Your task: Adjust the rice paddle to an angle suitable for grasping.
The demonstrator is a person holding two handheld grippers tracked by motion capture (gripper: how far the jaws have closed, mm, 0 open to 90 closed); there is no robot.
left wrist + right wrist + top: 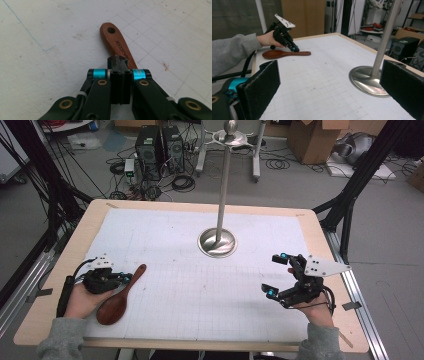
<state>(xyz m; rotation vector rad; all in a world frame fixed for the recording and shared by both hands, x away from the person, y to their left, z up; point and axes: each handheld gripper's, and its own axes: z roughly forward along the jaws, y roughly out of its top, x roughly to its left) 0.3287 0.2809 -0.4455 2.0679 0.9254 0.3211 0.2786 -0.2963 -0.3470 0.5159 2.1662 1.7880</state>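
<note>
A brown wooden spoon (121, 296) lies flat on the white gridded mat at the front left, bowl toward the person and handle pointing away. My left gripper (127, 276) is shut, with its tips over the middle of the handle; in the left gripper view the closed jaws (117, 58) cover part of the handle of the spoon (111, 37), and nothing shows between them. I cannot tell whether they touch the wood. My right gripper (274, 274) hovers open at the front right, holding nothing. In the right gripper view its pads (262, 87) stand wide apart, and the spoon (284, 53) and the left gripper (295, 48) lie farther off.
A metal stand with a round base (217, 242) and a tall pole (223, 185) rises from the middle back of the mat. The wooden table edge (60, 270) frames the mat. Computers, cables and boxes sit on the floor beyond.
</note>
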